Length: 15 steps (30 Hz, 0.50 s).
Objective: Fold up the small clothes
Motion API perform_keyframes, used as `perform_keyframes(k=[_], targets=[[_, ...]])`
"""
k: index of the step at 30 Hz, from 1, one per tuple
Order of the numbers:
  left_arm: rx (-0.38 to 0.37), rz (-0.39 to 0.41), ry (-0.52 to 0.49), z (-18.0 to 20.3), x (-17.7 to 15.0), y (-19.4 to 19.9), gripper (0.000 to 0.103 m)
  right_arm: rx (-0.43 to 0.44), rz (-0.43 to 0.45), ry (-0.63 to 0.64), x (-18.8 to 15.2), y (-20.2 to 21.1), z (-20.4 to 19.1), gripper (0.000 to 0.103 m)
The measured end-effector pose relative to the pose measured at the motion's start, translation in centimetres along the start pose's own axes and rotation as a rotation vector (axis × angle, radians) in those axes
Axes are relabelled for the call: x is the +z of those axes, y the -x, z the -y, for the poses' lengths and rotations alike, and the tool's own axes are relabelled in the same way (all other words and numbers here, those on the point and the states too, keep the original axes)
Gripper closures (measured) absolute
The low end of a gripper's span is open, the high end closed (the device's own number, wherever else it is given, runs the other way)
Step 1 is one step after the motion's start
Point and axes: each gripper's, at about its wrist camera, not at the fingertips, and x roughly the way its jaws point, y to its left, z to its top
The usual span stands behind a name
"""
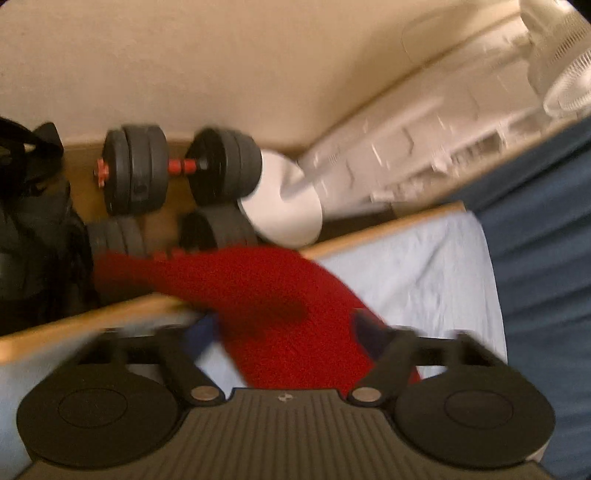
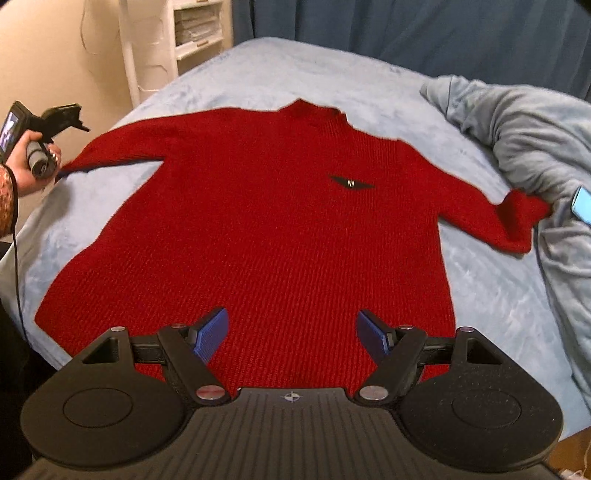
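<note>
A red knit sweater (image 2: 258, 221) lies flat, front up, on a light blue bed (image 2: 258, 81), sleeves spread to both sides. My right gripper (image 2: 291, 334) is open just above the sweater's bottom hem, blue pads (image 2: 210, 336) apart. My left gripper (image 2: 61, 123) is at the end of the left sleeve, at the bed's left edge. In the blurred left wrist view the red sleeve (image 1: 258, 295) runs between the gripper's spread fingers (image 1: 373, 336), and its cuff hangs past the bed edge. That gripper (image 1: 284, 332) looks open around the sleeve.
A crumpled grey-blue blanket (image 2: 535, 147) with a phone (image 2: 583, 205) on it lies at the bed's right side. Dumbbells (image 1: 173, 170) and a white fan base (image 1: 284, 206) stand on the floor by the bed's left edge. White shelves (image 2: 177, 37) and a blue curtain (image 2: 406, 33) are behind.
</note>
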Motion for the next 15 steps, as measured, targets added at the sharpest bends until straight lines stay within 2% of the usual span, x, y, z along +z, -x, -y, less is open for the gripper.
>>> perform_keyframes(k=[1,2,4,5,7,9,12,13,14,15], targets=[[0.008,0.004,0.006,0.3,0.6,-0.4,0.076,0.008,-0.005,-0.005,0.0,-0.3,0.2,0.025],[0.017,0.008,0.002,0.6,1.2,-0.6,0.092,0.014,-0.008,-0.008,-0.2,-0.5,0.4,0.025],[0.037,0.036,-0.039,2.4,1.7,0.0,0.093,0.024,-0.007,-0.017,-0.4,-0.8,0.9,0.026],[0.023,0.071,-0.089,4.2,1.4,0.7,0.094,0.03,-0.007,-0.023,-0.6,-0.9,1.3,0.026],[-0.047,0.123,-0.202,8.1,-0.1,2.6,0.094,0.03,-0.01,-0.042,-0.9,-1.1,2.3,0.026],[-0.187,0.138,-0.335,13.4,-3.3,5.1,0.095,0.019,-0.014,-0.075,-1.3,-1.4,3.4,0.026],[-0.447,0.112,-0.565,20.8,-11.6,8.9,0.095,0.003,-0.02,-0.123,-1.8,-1.6,4.8,0.026],[-0.523,0.078,-0.636,22.6,-15.0,9.7,0.095,-0.002,-0.019,-0.136,-2.0,-1.7,5.1,0.026],[-0.589,0.011,-0.712,24.0,-19.2,10.0,0.095,-0.005,-0.017,-0.145,-2.1,-1.7,5.4,0.026],[-0.624,-0.055,-0.787,24.7,-22.8,9.9,0.095,-0.008,-0.017,-0.15,-2.2,-1.7,5.6,0.026]])
